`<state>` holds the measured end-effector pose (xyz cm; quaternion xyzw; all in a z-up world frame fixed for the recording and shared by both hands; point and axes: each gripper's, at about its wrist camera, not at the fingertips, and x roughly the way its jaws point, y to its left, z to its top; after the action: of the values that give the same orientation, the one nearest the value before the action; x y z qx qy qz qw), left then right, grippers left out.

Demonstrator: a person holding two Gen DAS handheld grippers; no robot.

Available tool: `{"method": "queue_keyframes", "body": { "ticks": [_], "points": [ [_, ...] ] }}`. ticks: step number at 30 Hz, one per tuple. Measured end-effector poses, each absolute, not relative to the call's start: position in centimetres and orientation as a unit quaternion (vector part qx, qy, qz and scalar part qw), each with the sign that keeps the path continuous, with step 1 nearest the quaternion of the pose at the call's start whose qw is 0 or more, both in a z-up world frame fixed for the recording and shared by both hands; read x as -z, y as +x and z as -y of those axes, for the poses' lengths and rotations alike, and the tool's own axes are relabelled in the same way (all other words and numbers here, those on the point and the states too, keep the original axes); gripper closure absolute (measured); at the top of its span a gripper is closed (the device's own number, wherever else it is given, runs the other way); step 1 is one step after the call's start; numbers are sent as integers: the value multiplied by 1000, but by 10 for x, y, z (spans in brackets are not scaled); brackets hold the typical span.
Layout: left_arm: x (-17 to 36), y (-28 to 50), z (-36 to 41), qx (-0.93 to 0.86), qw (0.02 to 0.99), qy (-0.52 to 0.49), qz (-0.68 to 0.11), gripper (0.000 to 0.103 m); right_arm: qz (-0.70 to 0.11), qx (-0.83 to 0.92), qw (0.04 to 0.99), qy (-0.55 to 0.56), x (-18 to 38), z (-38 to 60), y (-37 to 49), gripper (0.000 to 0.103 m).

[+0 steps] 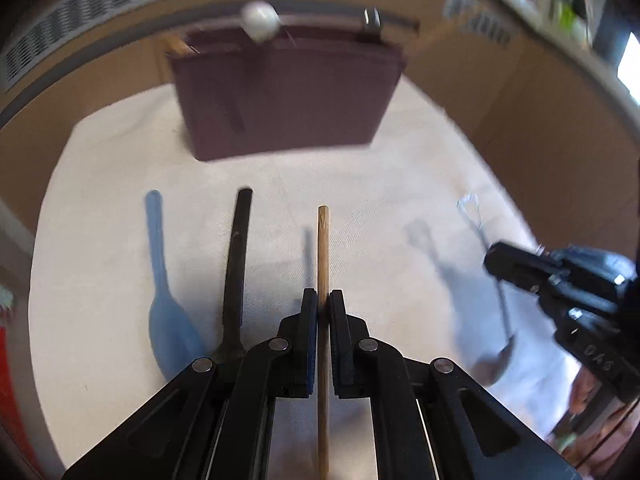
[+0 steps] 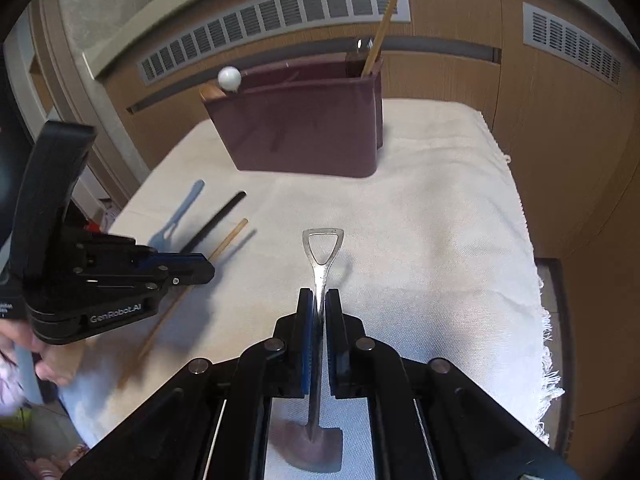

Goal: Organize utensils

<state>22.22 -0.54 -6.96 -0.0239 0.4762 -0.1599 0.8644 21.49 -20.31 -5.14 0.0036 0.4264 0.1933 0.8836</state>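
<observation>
Jaws of my left gripper [image 1: 323, 300] are clamped on a wooden chopstick [image 1: 323, 248], which runs straight out ahead between the pads and back under my wrist. Just left of those jaws a black utensil handle [image 1: 236, 264] lies on the white cloth [image 1: 380, 184], and further left beside it a blue spoon [image 1: 160, 280], bowl toward me. Jaws of my right gripper [image 2: 319, 300] are pressed onto the stem of a metal shovel-shaped spoon [image 2: 322, 248]; its loop handle points away from me, its flat blade sits below and behind the pads.

Ahead of both pairs of jaws, at the far side of the cloth-covered table, stands a maroon utensil holder [image 2: 304, 136]. A white ball-topped utensil [image 2: 229, 78] pokes up at its left end, and another chopstick [image 2: 384, 28] leans out of its right-hand compartment beside something metal I cannot make out. Behind it runs a wall with vent grilles [image 2: 280, 12].
</observation>
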Motion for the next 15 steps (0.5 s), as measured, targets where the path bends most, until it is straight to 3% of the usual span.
{"method": "queue_keyframes", "body": {
  "ticks": [4,10,14,15],
  "points": [
    [39,197,-10,154,891,-87,-417,97,-402,-201,893,3,31,204,201,98],
    [6,179,-19,141,921,-84,-354,97,-390,-192,900,-30,17,197,197,98],
    [5,169,-35,128,928,-93,-336,97,-442,-186,878,-18,46,201,214,80],
    [7,168,-39,123,929,-98,-334,97,-450,-183,874,-19,54,201,217,80]
  ]
}}
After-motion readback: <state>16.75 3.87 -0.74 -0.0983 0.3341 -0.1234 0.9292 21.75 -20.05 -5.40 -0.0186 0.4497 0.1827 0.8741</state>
